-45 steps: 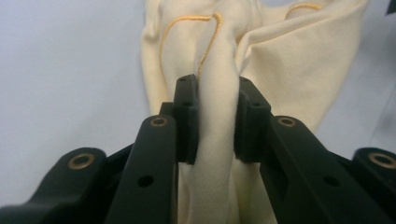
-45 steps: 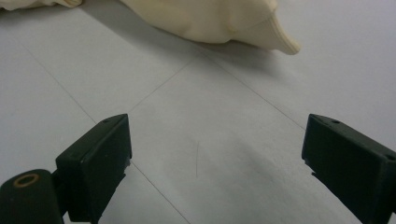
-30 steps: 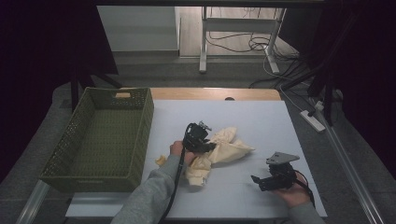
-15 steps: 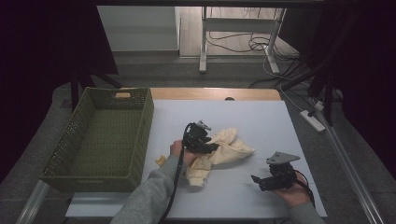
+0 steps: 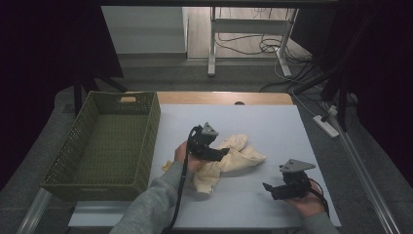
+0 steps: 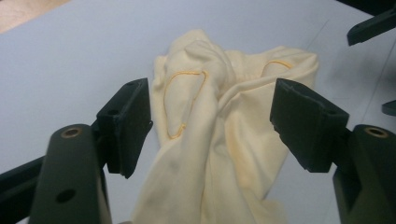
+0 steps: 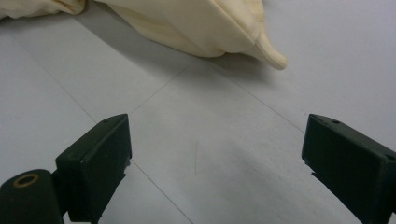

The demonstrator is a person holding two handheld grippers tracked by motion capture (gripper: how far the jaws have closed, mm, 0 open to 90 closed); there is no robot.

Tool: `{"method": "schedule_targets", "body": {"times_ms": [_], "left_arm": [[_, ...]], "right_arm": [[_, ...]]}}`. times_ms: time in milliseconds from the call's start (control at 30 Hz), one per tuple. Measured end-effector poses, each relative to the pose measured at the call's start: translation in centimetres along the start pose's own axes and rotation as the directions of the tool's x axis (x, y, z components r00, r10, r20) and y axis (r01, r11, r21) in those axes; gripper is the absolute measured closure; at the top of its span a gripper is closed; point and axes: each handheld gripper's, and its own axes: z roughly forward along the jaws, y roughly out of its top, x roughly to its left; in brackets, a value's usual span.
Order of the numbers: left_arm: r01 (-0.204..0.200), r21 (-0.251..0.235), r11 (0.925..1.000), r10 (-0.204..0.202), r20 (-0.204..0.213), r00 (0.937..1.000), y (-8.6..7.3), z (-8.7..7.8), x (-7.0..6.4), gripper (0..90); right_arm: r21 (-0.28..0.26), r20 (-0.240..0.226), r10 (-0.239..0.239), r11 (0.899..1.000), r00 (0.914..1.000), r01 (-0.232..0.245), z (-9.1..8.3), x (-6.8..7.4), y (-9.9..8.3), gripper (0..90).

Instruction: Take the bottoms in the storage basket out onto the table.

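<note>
Pale yellow cloth (image 5: pixel 229 158) lies crumpled near the middle of the grey worktop (image 5: pixel 272 122), just right of the green basket (image 5: pixel 109 141), and the left gripper (image 5: pixel 216 153) hovers over it with its jaws spread wide to either side of the bunched fabric, clasping nothing. Nearer the person and to the right, the right gripper (image 5: pixel 268 187) sits low over bare worktop, jaws likewise parted and empty, pointing toward the cloth's nearest corner.
</note>
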Motion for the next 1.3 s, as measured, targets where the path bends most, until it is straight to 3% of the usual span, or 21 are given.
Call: {"method": "schedule_targets", "body": {"times_ms": [367, 700, 800, 1067, 1300], "left_arm": [[0.017, -0.035, 0.9992, -0.017, -0.008, 0.9998, -0.7, -4.6, -0.1, 28.7], [0.037, -0.092, 0.9951, -0.043, -0.062, 0.9971, -2.7, -10.2, 0.4, 27.8], [0.04, -0.1, 0.9942, -0.047, -0.074, 0.9962, -3.1, -11.2, 0.5, 27.7], [0.073, -0.129, 0.989, -0.089, -0.126, 0.988, -5.9, -14.7, 1.7, 27.2], [0.106, -0.142, 0.9842, -0.128, -0.156, 0.9794, -8.2, -16.7, 2.2, 26.8]], "right_arm": [[-0.002, -0.002, 0.001, 1.0, 1.0, -0.001, 0.0, 0.0, 0.0, 8.7], [-0.004, -0.006, 0.0, 1.0, 1.0, 0.0, 0.0, 0.1, 0.0, 8.7], [-0.003, -0.006, 0.0, 1.0, 1.0, 0.0, 0.0, 0.1, 0.0, 8.7], [-0.005, -0.007, 0.003, 1.0, 1.0, -0.003, 0.0, 0.1, 0.1, 8.7], [-0.005, -0.005, 0.004, 1.0, 1.0, -0.004, 0.0, 0.1, 0.1, 8.7]]}}
